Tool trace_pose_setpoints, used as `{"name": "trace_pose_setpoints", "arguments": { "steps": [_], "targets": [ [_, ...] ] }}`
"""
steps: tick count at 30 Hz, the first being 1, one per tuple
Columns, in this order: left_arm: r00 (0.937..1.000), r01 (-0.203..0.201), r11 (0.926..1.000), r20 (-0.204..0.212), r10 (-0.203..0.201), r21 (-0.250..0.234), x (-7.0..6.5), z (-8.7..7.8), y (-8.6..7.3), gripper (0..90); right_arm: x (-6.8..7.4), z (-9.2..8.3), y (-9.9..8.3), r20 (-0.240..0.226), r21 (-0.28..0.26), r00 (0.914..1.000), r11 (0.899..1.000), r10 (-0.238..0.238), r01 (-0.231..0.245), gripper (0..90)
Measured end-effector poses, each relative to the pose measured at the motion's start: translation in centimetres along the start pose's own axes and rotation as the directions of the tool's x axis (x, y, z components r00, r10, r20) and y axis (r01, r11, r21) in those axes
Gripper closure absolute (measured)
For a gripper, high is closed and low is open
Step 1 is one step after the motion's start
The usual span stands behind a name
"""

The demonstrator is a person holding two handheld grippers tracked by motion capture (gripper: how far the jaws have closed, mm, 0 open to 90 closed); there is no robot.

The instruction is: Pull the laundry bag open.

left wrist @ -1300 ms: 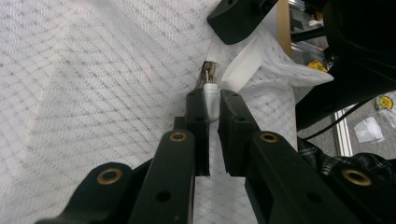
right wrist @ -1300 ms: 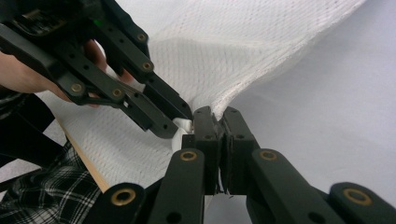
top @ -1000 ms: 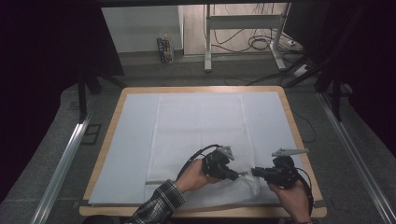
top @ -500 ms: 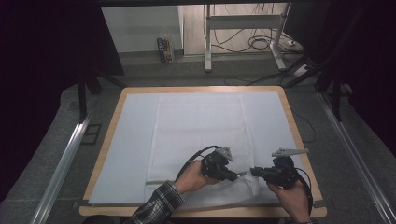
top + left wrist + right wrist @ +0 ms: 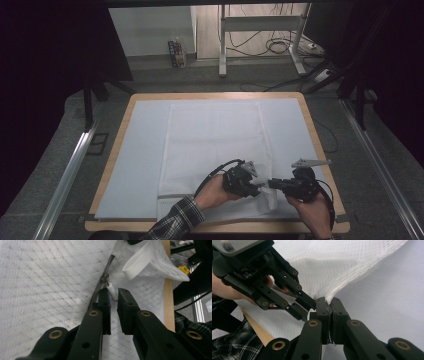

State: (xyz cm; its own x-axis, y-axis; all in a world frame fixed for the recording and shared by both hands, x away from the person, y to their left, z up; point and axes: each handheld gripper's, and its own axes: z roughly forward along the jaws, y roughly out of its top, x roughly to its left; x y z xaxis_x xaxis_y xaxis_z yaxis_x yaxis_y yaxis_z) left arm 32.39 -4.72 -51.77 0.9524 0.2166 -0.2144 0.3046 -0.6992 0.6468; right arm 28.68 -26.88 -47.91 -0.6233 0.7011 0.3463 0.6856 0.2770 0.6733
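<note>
Pinching the white mesh bag (image 5: 215, 145) at its near right corner, my right gripper (image 5: 329, 305) is clamped shut on the fabric there. The bag lies flat on the table (image 5: 305, 117), its zipper (image 5: 100, 287) running along the near edge toward that corner. My left gripper (image 5: 113, 293) has just been easing its jaws apart; the white zipper pull (image 5: 112, 291) sits between them and the pads no longer seem to press it. This mesh looks light, limp and stretchy, so I'd judge the pull the firm spot to take, beside the pinned corner.
</note>
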Motion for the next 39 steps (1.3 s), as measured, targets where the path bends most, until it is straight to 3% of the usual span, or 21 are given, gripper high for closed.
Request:
{"name": "trace_pose_setpoints", "arguments": {
  "steps": [6, 15, 20, 27, 29, 32, 39],
  "targets": [
    [0.9990, 0.040, 0.9988, 0.022, -0.040, -0.027, 0.5, -0.5, -0.4, 87.1, -0.2, -0.2, -0.1, 0.004, -0.004, 1.0000, 1.000, 0.008, -0.008, 86.0],
    [0.9983, 0.033, 0.9987, 0.050, -0.031, -0.038, 0.6, -1.8, -0.8, 87.4, -0.3, 0.0, -0.2, 0.064, 0.020, 0.9979, 1.000, 0.004, -0.005, 86.0],
    [0.9977, 0.033, 0.9989, 0.060, -0.031, -0.034, 0.6, -2.0, -0.9, 87.4, -0.2, 0.1, -0.1, 0.071, 0.032, 0.9975, 0.999, -0.002, 0.000, 86.0],
    [0.9989, 0.010, 0.9999, 0.047, -0.010, -0.008, 0.4, -2.2, -0.9, 87.6, -0.2, 0.3, -0.1, 0.083, 0.043, 0.9966, 0.999, 0.004, -0.007, 86.1],
    [0.9989, 0.017, 0.9999, 0.044, -0.017, -0.004, 0.4, -2.4, -1.1, 87.6, -0.2, 0.2, -0.1, 0.117, 0.048, 0.9931, 0.999, -0.009, 0.003, 86.1],
    [0.9983, 0.021, 0.9998, 0.054, -0.021, -0.006, 0.6, -2.6, -1.3, 87.6, -0.4, 0.2, -0.2, 0.101, 0.048, 0.9949, 0.999, 0.008, -0.012, 86.1],
    [0.9987, 0.018, 0.9998, 0.048, -0.018, -0.004, 0.5, -2.9, -1.6, 87.6, -0.2, 0.5, -0.1, 0.103, 0.055, 0.9947, 0.998, -0.006, 0.000, 86.2]
  ]
}}
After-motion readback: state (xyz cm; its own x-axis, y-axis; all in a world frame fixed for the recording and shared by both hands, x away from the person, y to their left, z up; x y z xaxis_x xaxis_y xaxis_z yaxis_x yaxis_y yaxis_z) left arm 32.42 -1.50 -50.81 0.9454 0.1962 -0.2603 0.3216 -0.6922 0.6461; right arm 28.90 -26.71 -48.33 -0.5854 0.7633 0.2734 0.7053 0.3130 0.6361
